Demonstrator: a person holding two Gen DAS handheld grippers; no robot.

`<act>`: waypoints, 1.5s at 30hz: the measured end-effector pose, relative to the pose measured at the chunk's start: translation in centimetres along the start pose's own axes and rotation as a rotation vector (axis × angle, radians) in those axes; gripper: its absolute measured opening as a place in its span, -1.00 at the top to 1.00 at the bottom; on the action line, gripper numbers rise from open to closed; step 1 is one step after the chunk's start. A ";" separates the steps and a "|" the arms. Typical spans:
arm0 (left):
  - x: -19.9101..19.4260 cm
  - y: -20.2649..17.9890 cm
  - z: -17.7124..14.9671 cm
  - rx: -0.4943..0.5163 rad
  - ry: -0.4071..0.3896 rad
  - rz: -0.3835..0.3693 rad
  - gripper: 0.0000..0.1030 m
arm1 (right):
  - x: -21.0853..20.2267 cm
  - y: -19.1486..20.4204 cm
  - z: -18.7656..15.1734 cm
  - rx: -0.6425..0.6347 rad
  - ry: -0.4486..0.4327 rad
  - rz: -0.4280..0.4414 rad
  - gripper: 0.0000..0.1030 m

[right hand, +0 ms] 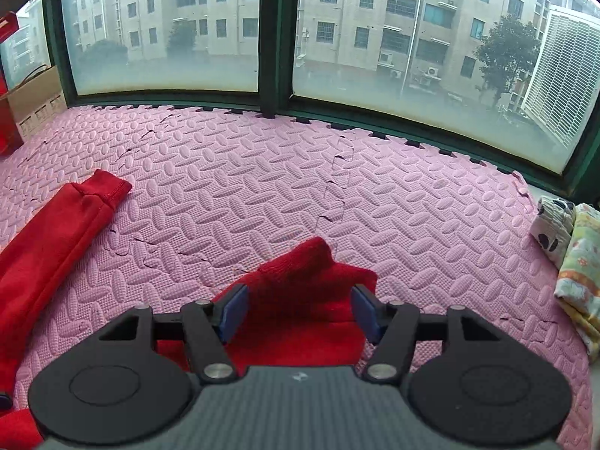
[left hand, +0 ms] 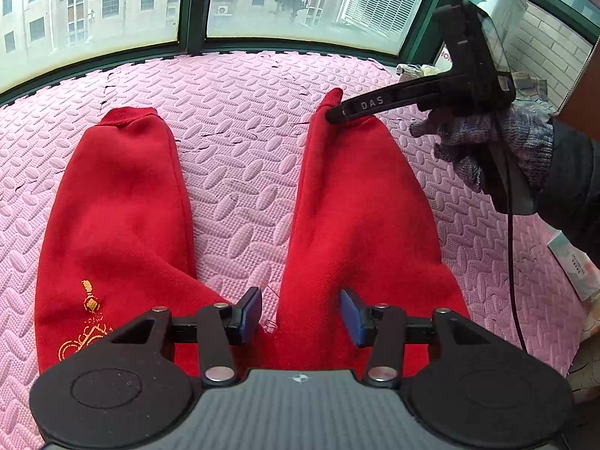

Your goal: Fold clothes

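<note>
Trousers (left hand: 123,202) in red lie flat on the pink foam mat (left hand: 240,172), legs spread apart, no fold showing. Your left tool (left hand: 300,315) hovers wide open over the crotch, gripping nothing. Your right tool (right hand: 300,313) stands open astride the right leg's cuff (right hand: 311,251), not yet pinching it.

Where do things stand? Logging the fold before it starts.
Left claw open, above the crotch of the red trousers. Right claw open at the right leg cuff. Trousers flat on pink mat, unfolded. Nothing blocking.
</note>
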State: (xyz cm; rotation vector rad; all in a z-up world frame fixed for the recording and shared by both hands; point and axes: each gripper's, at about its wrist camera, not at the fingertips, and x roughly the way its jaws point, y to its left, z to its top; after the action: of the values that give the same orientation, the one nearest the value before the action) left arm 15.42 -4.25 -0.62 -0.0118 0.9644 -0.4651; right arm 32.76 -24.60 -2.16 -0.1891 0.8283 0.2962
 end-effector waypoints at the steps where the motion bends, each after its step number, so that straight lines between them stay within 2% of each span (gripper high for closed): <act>1: 0.1 0.0 0.0 -0.002 0.000 0.002 0.03 | 0.4 0.6 0.1 -0.015 0.005 0.010 -0.18; 5: 0.5 0.1 0.1 -0.002 0.008 0.009 0.03 | 2.1 2.6 0.8 -0.062 0.022 0.051 -0.18; 11: 0.9 0.2 0.0 0.007 0.012 0.025 0.03 | 0.6 1.2 2.1 -0.007 -0.016 0.063 -0.20; 16: 0.7 0.0 0.3 -0.002 -0.007 0.028 0.03 | -2.4 -1.1 0.5 0.005 0.001 0.052 -0.20; 19: 0.6 -0.1 0.5 0.003 -0.016 0.035 0.03 | -3.2 -0.9 -0.7 -0.025 0.027 0.063 -0.20; 22: 0.0 0.4 0.5 -0.008 -0.029 0.047 0.03 | -3.7 0.3 -1.8 -0.068 0.056 0.076 -0.20; 26: -1.8 2.3 0.6 -0.054 -0.072 0.093 0.04 | -4.4 2.9 -1.0 -0.106 0.037 0.133 -0.18; 29: -2.8 4.3 0.6 -0.103 -0.093 0.144 0.07 | -4.4 5.3 0.4 -0.115 0.022 0.206 -0.04; 32: -3.1 6.3 0.5 -0.169 -0.092 0.178 0.07 | -3.7 8.2 1.8 -0.127 0.022 0.290 -0.01; 34: -3.2 7.2 0.5 -0.205 -0.094 0.174 0.07 | -2.8 10.1 2.6 -0.139 0.024 0.328 0.06; 39: -3.0 6.8 0.6 -0.193 -0.100 0.157 0.08 | 0.0 13.5 4.7 -0.135 0.044 0.379 0.14; 41: -2.4 6.8 0.6 -0.192 -0.092 0.154 0.30 | 1.0 14.0 5.3 -0.123 0.048 0.374 0.20; 42: -2.1 7.1 0.7 -0.204 -0.084 0.145 0.53 | 1.4 14.2 5.6 -0.117 0.049 0.371 0.21; 43: -1.7 7.3 0.6 -0.213 -0.077 0.141 0.67 | 1.9 14.4 5.9 -0.111 0.051 0.368 0.21; 45: -1.7 7.3 0.6 -0.209 -0.073 0.127 0.81 | 2.7 14.4 6.3 -0.100 0.064 0.366 0.22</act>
State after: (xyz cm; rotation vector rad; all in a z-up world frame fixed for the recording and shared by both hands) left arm 17.81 2.86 -0.56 -0.1543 0.9327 -0.2442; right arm 34.09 -8.78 -0.75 -0.1401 0.9108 0.6795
